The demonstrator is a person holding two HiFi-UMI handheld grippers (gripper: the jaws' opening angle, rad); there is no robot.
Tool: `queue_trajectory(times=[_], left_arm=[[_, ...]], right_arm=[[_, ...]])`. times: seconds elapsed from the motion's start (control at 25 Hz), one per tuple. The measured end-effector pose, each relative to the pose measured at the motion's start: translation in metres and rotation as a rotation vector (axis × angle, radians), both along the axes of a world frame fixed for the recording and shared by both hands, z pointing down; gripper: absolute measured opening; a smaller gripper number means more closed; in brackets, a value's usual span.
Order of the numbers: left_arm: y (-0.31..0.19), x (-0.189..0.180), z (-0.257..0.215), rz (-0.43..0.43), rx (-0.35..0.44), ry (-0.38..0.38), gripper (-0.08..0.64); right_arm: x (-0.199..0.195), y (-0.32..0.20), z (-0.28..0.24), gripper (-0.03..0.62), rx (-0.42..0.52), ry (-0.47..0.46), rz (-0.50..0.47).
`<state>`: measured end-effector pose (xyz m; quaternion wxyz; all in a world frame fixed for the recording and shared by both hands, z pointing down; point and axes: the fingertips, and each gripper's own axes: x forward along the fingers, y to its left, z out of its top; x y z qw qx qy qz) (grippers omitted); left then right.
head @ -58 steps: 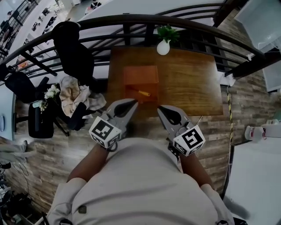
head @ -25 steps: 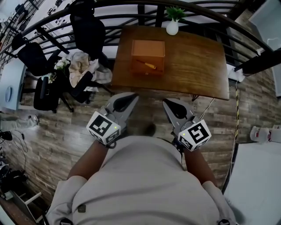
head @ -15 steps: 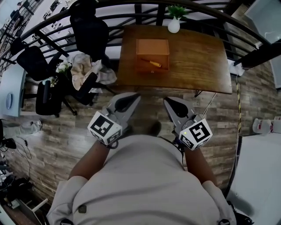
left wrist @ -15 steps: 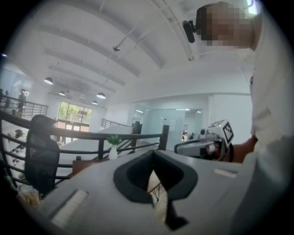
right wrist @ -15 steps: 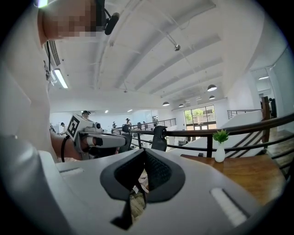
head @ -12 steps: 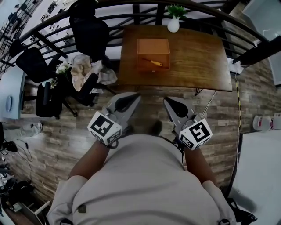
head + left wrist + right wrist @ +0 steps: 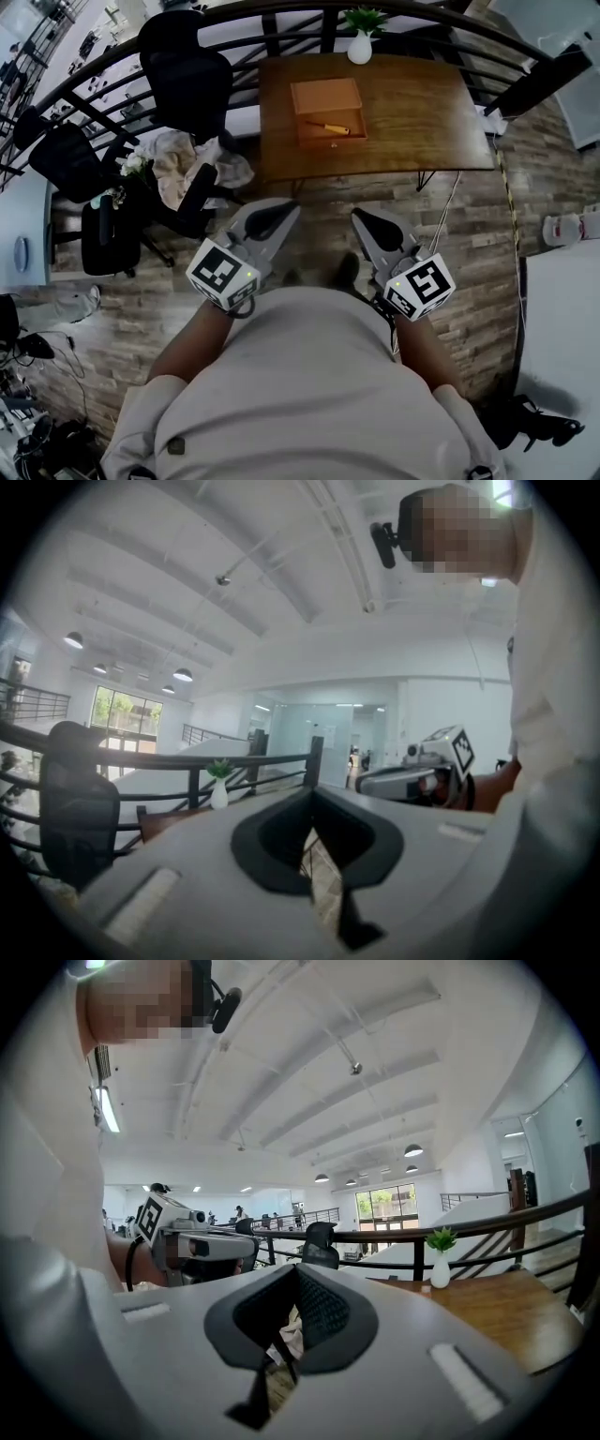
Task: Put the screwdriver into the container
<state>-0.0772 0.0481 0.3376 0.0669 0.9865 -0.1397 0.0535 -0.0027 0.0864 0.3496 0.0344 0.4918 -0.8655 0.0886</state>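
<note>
The yellow-handled screwdriver (image 7: 330, 127) lies inside the orange open-top container (image 7: 327, 105) on the brown wooden table (image 7: 422, 103), far ahead of both grippers. My left gripper (image 7: 286, 208) and right gripper (image 7: 361, 217) are held side by side close to my body, over the plank floor and short of the table. Both are shut with nothing between the jaws. In the left gripper view the jaw tips (image 7: 312, 794) meet, and the right gripper (image 7: 412, 775) shows beside them. The right gripper view shows its tips (image 7: 298, 1271) together, with the left gripper (image 7: 192, 1241) alongside.
A white vase with a green plant (image 7: 360, 42) stands at the table's far edge. A black railing (image 7: 216, 37) curves behind the table. Black office chairs (image 7: 183, 75) and a pile of cloth (image 7: 183, 159) stand to the left. A cable (image 7: 450, 202) hangs off the table's right side.
The table, with the container and screwdriver on it, has drawn farther away and up in the head view. Both grippers stay shut and in the same pose before my body.
</note>
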Motion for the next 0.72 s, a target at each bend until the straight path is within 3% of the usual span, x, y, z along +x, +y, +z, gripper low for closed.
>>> queue_trajectory(times=[0.36, 0.72], left_arm=[[0.020, -0.050, 0.001, 0.070, 0.006, 0.019, 0.003], [0.026, -0.071, 0.006, 0.071, -0.013, 0.036, 0.003]], right_arm=[[-0.050, 0.036, 0.000, 0.008, -0.006, 0.012, 0.077], [-0.070, 0.048, 0.002, 0.008, -0.015, 0.016, 0.070]])
